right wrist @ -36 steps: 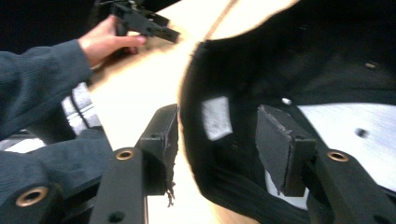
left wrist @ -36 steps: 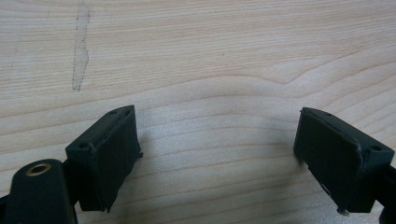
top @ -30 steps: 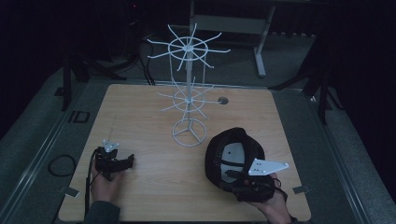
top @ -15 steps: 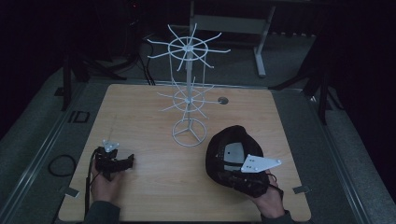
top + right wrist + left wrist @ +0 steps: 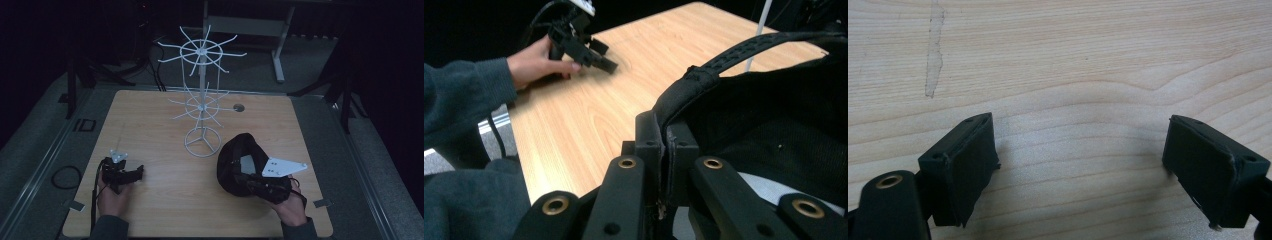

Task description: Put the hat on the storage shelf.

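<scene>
Jaws clamp black cap's edge at counter

Jaws of the right gripper (image 5: 666, 150) pinch the rim of a black cap (image 5: 240, 162) near the counter's (image 5: 165, 200) right front; its far side is lost in darkness. At left, the left gripper (image 5: 1080, 165) rests wide apart over bare wood. A white wire rack (image 5: 202, 100) stands between, behind them.
</scene>
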The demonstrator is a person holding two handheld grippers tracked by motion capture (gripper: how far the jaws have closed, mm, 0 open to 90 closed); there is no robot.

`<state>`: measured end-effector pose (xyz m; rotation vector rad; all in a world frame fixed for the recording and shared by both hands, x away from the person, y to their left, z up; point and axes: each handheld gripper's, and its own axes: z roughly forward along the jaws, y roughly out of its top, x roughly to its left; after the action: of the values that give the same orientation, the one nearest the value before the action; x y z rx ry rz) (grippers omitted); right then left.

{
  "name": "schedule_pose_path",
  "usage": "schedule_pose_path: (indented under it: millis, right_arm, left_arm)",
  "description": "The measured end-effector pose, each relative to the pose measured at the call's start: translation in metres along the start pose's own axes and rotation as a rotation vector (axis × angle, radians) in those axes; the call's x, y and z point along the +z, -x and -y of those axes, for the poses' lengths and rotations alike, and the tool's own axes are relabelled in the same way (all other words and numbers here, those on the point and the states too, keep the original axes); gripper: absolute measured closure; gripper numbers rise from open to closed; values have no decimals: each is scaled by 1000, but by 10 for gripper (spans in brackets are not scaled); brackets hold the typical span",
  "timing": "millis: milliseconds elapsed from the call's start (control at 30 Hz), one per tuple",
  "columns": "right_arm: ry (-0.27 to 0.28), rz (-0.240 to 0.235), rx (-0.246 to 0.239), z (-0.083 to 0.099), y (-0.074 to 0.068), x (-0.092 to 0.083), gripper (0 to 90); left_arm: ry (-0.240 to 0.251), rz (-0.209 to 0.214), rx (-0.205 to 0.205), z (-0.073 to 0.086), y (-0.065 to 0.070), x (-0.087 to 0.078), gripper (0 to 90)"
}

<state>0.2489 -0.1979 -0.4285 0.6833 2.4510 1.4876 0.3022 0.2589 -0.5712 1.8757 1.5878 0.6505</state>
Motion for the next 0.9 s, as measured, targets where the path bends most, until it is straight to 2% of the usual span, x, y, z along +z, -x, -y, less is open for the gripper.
schedule_pose_path:
  millis: [533,700,900]
  right_arm:
    - [60,-87,-54,-30,-12,12,869]
    - [67,-97,-66,-35,-15,14,868]
    - [94,-123,-91,-50,-19,19,868]
  left_arm:
    - [1,0,0,0,0,0,142]
    - [4,0,-4,0,0,0,142]
    - [0,0,0,0,0,0,142]
